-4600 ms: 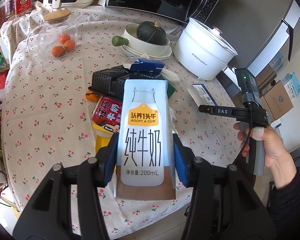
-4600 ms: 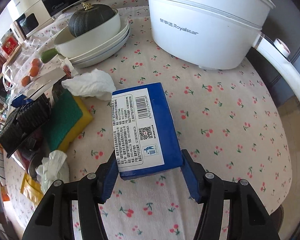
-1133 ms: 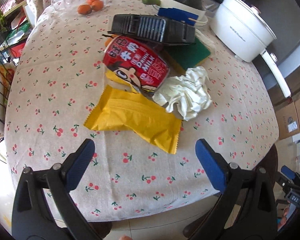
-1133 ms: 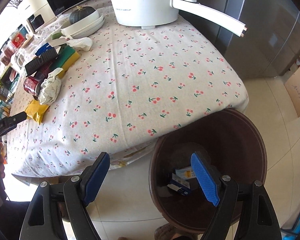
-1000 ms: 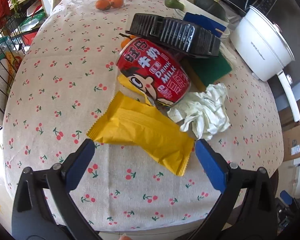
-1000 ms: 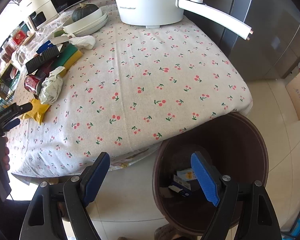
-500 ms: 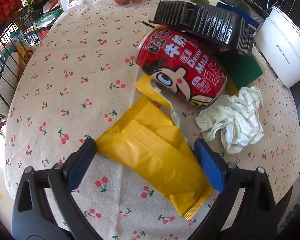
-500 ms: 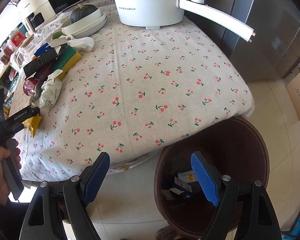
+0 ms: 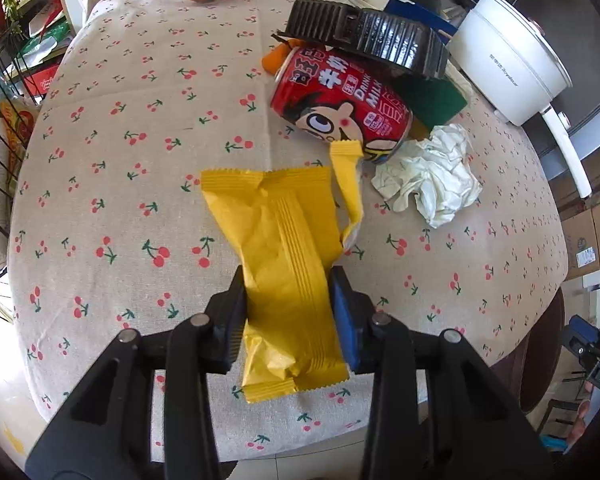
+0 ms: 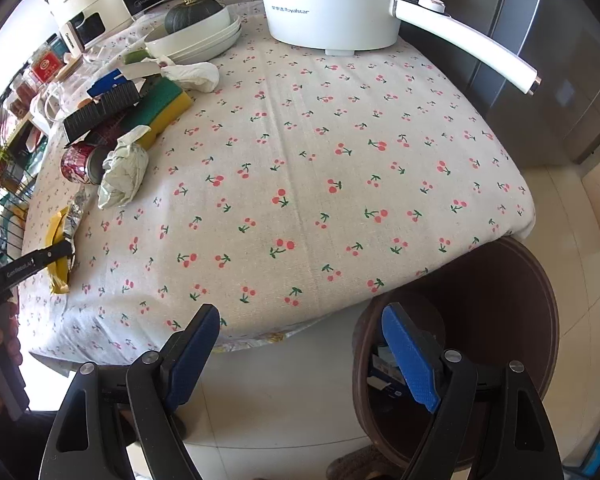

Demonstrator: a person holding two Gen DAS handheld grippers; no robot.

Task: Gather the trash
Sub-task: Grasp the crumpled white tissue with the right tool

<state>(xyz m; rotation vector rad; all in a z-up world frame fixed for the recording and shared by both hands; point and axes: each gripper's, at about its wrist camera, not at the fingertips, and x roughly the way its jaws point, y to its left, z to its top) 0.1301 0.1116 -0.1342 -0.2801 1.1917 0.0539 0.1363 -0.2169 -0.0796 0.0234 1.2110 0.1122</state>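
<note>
My left gripper (image 9: 290, 304) is shut on a yellow snack wrapper (image 9: 276, 232) that lies on the cherry-print tablecloth (image 9: 140, 160). Beyond it lie a red milk can (image 9: 340, 100) on its side and a crumpled white paper (image 9: 428, 172). My right gripper (image 10: 300, 344) is open and empty, off the table's front edge, beside a brown trash bin (image 10: 500, 320) on the floor with cartons inside. The wrapper (image 10: 58, 248), can (image 10: 78, 162) and paper (image 10: 124, 168) show at the left in the right wrist view.
A black ridged tray (image 9: 364, 36), a green-and-yellow sponge (image 10: 160, 108), a white tissue (image 10: 196, 74), a bowl with a dark squash (image 10: 196, 28) and a white electric pot (image 10: 332, 4) with a long handle stand further back. Cardboard boxes (image 9: 592, 236) sit on the floor.
My left gripper has moved in over the yellow wrapper and closed on its near end. The right gripper has stayed open by the bin.
</note>
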